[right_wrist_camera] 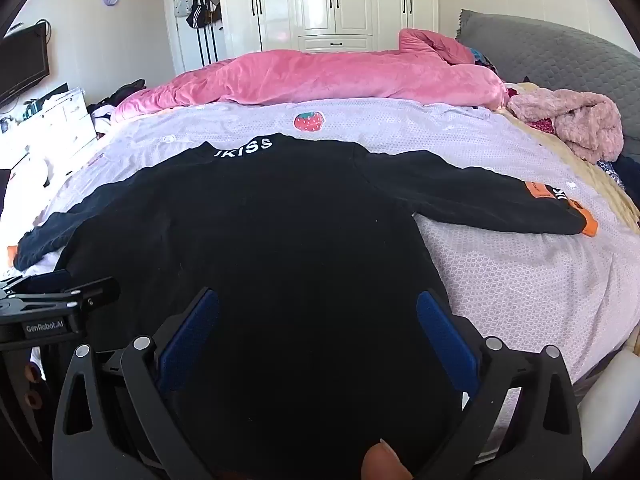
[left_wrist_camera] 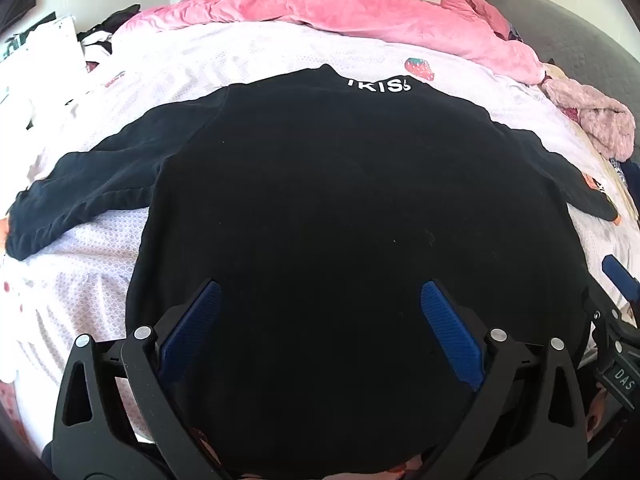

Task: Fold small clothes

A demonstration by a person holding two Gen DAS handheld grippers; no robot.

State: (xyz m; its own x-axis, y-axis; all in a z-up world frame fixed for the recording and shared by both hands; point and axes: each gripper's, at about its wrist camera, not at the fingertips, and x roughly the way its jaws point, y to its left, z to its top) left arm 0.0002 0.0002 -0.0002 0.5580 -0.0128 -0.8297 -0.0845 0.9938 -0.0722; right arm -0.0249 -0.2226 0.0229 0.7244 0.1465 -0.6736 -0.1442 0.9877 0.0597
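Left wrist view shows a black long-sleeved sweatshirt [left_wrist_camera: 340, 208] spread flat on the bed's pale patterned sheet [left_wrist_camera: 248, 56], hem toward the near edge, collar with white lettering toward the far side where a pink duvet [left_wrist_camera: 340, 8] is heaped. The left gripper [left_wrist_camera: 320, 296] hovers over the hem area with its jaws wide apart and nothing between the blue pads [left_wrist_camera: 452, 328]; whether they touch the cloth I cannot tell. In the right wrist view the right gripper [right_wrist_camera: 318, 304] is likewise spread wide and empty above the lower body of the sweatshirt, and the right sleeve [right_wrist_camera: 480, 196] runs out toward the bed's right edge, ending in an orange cuff [right_wrist_camera: 588, 224]. The left sleeve [left_wrist_camera: 80, 192] lies out toward the left edge, slightly rumpled. A fluffy pink garment [right_wrist_camera: 576, 124] sits near the headboard corner. The fabric looks soft, limp and fairly thick, so it should be light but will sag and drag; pinching a single layer at a sleeve cuff or shoulder seam seems the safest hold for folding the sleeves inward first
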